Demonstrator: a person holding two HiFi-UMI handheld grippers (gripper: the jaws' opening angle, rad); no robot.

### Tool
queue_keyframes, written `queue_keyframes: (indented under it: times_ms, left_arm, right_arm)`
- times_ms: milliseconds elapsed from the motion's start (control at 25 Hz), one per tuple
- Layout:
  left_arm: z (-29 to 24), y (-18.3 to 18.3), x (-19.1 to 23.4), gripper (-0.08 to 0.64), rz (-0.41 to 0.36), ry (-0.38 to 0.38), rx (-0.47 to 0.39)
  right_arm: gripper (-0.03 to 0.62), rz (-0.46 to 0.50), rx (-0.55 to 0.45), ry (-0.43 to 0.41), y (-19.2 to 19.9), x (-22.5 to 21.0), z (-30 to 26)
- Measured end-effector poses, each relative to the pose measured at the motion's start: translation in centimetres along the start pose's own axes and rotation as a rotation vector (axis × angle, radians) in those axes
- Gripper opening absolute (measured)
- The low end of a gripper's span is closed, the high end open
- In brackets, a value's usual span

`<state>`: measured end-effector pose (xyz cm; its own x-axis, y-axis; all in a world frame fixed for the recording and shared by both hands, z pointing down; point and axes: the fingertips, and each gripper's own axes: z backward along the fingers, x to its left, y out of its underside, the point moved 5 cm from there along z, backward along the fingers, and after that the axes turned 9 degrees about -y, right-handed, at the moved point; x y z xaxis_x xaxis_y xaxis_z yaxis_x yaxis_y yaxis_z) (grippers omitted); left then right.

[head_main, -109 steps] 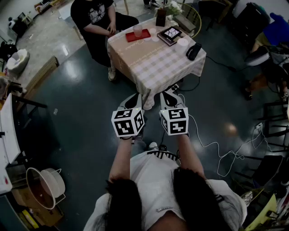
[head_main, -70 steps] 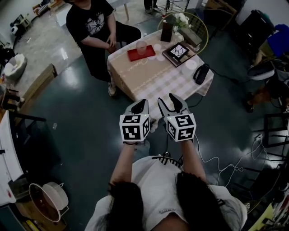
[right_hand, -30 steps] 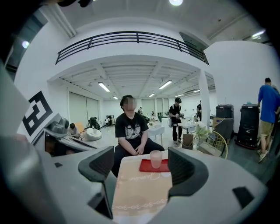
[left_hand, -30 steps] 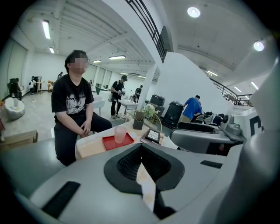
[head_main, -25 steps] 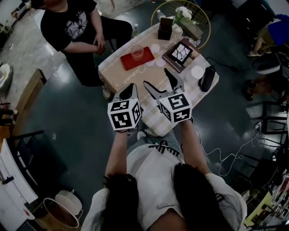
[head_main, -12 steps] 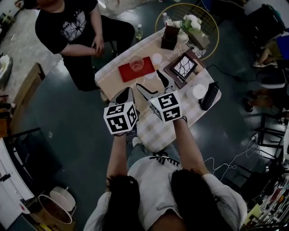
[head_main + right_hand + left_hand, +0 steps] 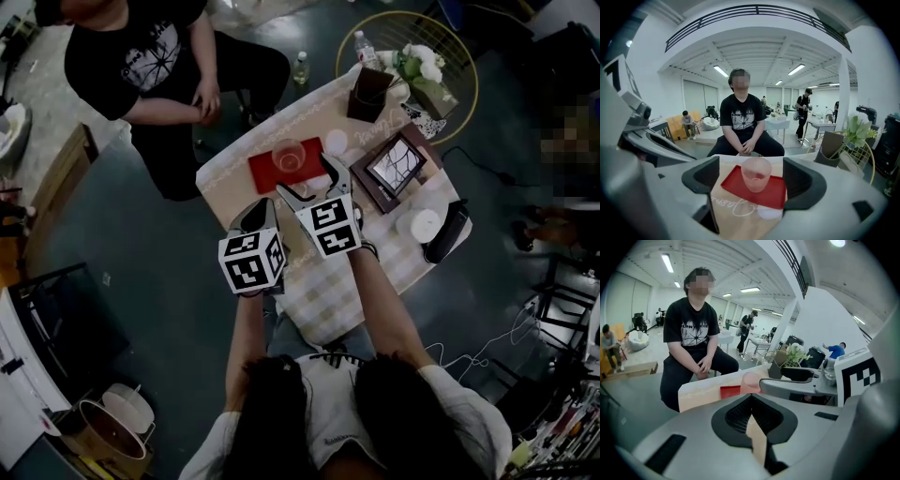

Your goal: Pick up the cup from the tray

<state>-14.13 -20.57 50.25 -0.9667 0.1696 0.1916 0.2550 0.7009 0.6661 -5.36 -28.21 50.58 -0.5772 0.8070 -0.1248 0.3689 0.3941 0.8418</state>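
Table (image 7: 394, 258) w/ checked cloth. Red tray (image 7: 265, 174) sits toward its far-left corner, in front of a seated person (image 7: 159, 66). Cup (image 7: 289, 155) stands upright on the tray, mouth up. It's round, so no long axis to line up w/ and any side approach should do.

R gripper (image 7: 302, 172) is much the nearer one. It's over the table, slanting down, w/ the cup dead ahead of the gap and just past the tips. In the R gripper view the cup shows centred btwn the two pads, neither touching it. Its jaws have just been opening and now stand abt as wide as they go, wider than the cup, w/ nothing gripped.

L gripper (image 7: 260, 212) hangs by the near table edge, left of the R one, jaws together, empty.

My guess: a straight push fwd, then close.
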Motion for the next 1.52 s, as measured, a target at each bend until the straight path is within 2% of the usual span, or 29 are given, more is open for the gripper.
queue_keyframes:
  times_ms: [160,520,800,920,1240,1520]
  left_arm:
    - [-1.8,0.1,0.4,0.006,0.014,-0.013,0.021]
    - [-4.2,0.7,1.2,0.006,0.031,-0.063,0.065]
    - [-5.2,2.2,1.6,0.006,0.071,-0.073,0.08]
    - [-5.4,2.7,1.3,0.006,0.063,-0.071,0.089]
    - [-5.0,3.1,1.5,0.006,0.041,-0.096,0.088]
    - [-4.2,2.0,0.7,0.006,0.056,-0.062,0.057]
  right_arm:
    - [0.416,-0.02,0.049,-0.001,1.6,-1.2,-2.6]
    - [0.417,0.038,0.134,-0.056,2.9,-2.6,-7.6]
    - [0.417,0.077,0.175,-0.061,3.9,-2.8,-9.3]
    - [0.415,0.092,0.2,-0.062,4.5,-2.7,-9.6]
    - [0.39,0.085,0.159,-0.04,4.4,-2.6,-9.1]
    - [0.388,0.076,0.104,-0.032,2.5,-2.4,-6.8]
